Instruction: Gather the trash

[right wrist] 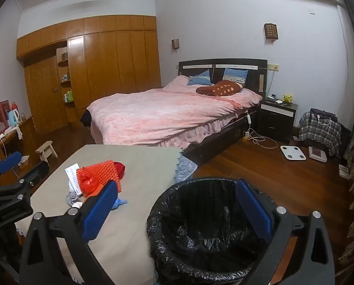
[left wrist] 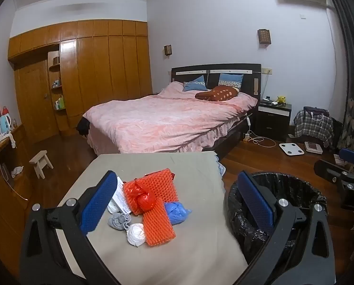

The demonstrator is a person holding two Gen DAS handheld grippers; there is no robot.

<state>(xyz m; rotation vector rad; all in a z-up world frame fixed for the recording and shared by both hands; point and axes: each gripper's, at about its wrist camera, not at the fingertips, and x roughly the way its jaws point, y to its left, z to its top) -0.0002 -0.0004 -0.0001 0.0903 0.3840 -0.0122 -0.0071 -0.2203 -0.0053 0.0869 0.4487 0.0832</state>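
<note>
Left claw (left wrist: 177, 201) and right claw (right wrist: 177, 207) tilted slightly downward, jaws wide open, empty. Trash pile (left wrist: 150, 204) on desk (left wrist: 177, 249) just beyond left claw; bin (right wrist: 200, 232) under right claw.

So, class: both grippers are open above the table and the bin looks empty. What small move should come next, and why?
Probably lower the left gripper onto the orange foam net. Its open jaws already frame the trash pile; nothing is held, and the bin stands just beside the table.

The black left gripper with blue ridged pads (left wrist: 177, 201) was tilted slightly downward, jaws spread wide and empty. The matching black right gripper (right wrist: 177, 201) sat likewise, gaping, holding nothing.
</note>
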